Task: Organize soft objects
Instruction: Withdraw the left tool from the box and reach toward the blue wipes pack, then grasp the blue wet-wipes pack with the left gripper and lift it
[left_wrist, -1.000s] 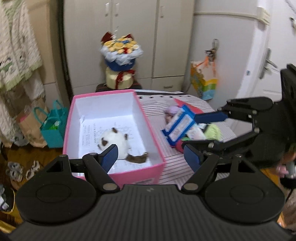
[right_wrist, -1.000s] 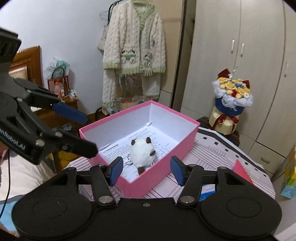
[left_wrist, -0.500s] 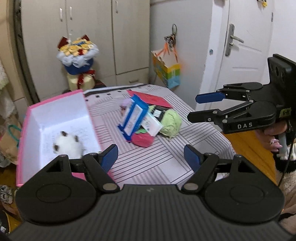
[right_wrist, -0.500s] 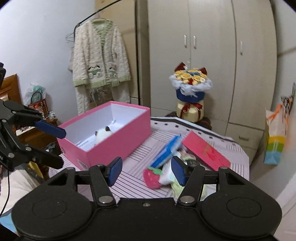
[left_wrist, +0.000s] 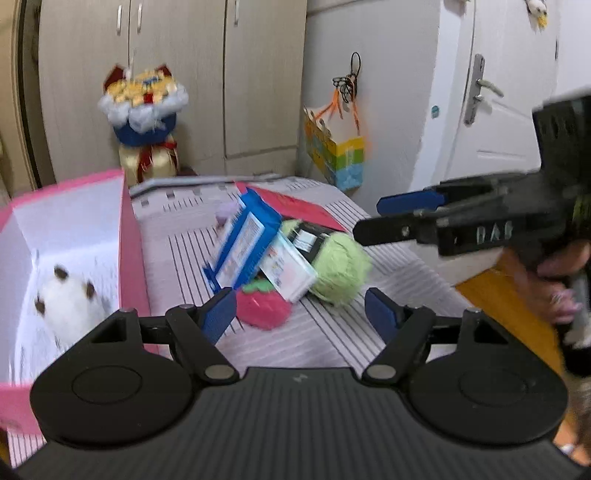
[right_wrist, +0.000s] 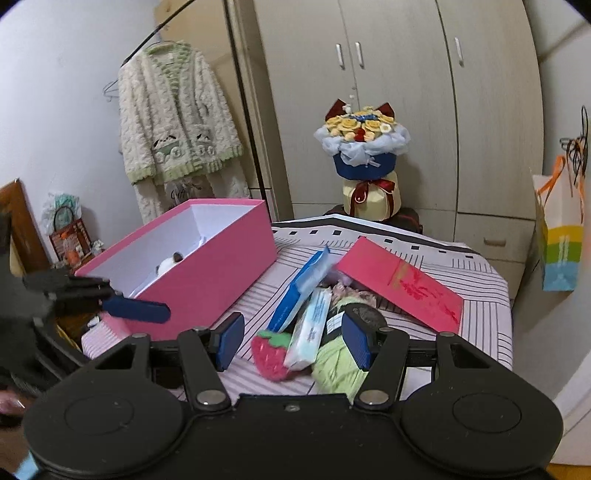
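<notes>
With both grippers hanging over the near edge of the striped table, the pile of bits sits right ahead of them. The left gripper has its blue pads well apart, closing a touch just now, and there is nothing between them; the pink strawberry lies on the cloth just past its left pad, not touched. The right gripper is parted about halfway too, empty, its pads framing the strawberry and the tissue pack from above without pressing on either.

From the left camera, the right gripper pokes in at three o'clock, a hand wrapped round its grip, its fingers pointing at the heap. From the right camera, the left gripper shows at nine o'clock, low beside the box.

The pile: a green yarn ball at the near right, the tissue pack leaning on it, a blue packet tilted up on edge behind, the strawberry at the front. A red envelope lies flat at one o'clock of the heap. Something pale purple peeks out behind the blue packet; too blurred to name.

The pink box stands at ten o'clock of the pile, open, with a white plush with brown spots already lying inside on its white floor. Beyond the table a bouquet stands at twelve, against the wardrobe.
</notes>
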